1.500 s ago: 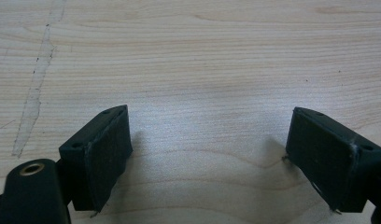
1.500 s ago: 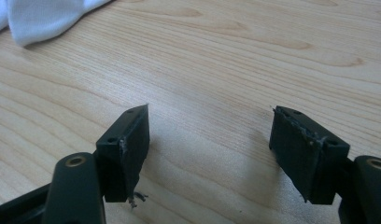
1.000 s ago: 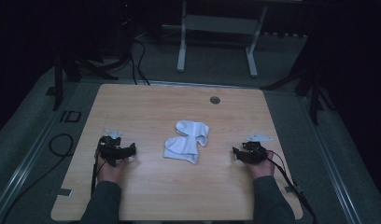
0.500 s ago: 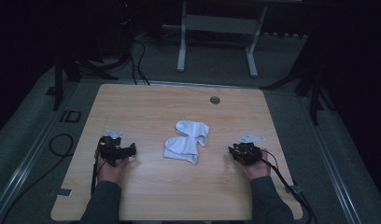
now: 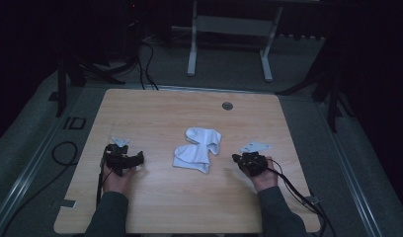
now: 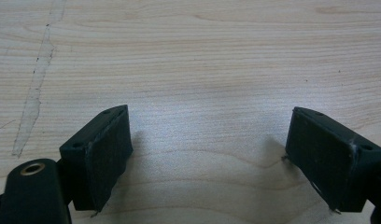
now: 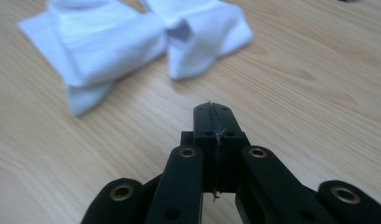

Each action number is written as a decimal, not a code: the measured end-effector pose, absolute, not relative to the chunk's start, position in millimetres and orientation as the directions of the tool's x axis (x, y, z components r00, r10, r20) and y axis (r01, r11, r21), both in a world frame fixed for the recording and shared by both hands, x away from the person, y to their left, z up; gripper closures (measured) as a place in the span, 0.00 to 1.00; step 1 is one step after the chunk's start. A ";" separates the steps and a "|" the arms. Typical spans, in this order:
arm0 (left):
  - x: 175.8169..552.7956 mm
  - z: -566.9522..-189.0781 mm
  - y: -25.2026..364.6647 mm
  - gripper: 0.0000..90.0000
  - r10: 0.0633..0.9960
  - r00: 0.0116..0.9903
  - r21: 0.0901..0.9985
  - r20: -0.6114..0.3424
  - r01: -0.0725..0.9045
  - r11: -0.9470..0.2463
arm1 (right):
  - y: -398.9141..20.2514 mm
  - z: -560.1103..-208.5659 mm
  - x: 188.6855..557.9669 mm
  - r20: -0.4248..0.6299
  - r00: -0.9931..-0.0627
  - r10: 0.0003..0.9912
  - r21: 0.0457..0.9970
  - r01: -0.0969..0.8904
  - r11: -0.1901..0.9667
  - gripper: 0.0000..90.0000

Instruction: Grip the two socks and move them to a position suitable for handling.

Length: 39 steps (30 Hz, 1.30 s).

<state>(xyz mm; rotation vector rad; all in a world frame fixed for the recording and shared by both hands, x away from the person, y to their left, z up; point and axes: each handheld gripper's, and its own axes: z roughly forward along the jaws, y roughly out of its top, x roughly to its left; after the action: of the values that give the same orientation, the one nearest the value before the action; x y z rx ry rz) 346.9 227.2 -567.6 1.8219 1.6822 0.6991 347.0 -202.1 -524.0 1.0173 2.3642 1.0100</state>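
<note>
While my right gripper (image 5: 237, 159) has just been closing to pads pressed flat together on nothing, the crumpled white cloth (image 5: 197, 149) lies mid-table at its nine o'clock, near but apart. My left gripper (image 5: 139, 158) rests with jaws spread wide over bare wood, cloth at its three o'clock. Open table (image 5: 155, 111) stretches toward twelve o'clock; the near edge sits under my forearms.

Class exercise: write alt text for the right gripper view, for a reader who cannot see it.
The right gripper points its two black jaws, pressed together with nothing between them, toward a crumpled white cloth lying just ahead on the light wooden table.
</note>
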 end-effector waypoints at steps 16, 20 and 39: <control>347.0 -567.7 227.2 0.16 0.997 0.077 0.706 0.003 0.706 -0.057 | -126.4 -510.9 349.0 -0.083 -0.786 0.613 0.739 0.363 0.567 1.00; 346.9 -567.6 227.2 0.16 0.997 0.078 0.706 0.004 0.706 -0.058 | -117.2 -515.4 355.1 -0.073 -0.788 0.611 0.734 0.372 0.567 1.00; 346.7 -567.8 226.6 0.16 0.997 0.080 0.707 0.003 0.705 -0.059 | -134.6 -546.7 340.9 -0.091 -0.823 0.560 0.611 0.398 0.684 0.99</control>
<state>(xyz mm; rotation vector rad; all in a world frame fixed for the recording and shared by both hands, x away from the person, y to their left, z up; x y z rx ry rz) 346.7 226.6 -567.8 1.8210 1.6789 0.6987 340.9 -134.6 -546.7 0.7645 2.6273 0.8594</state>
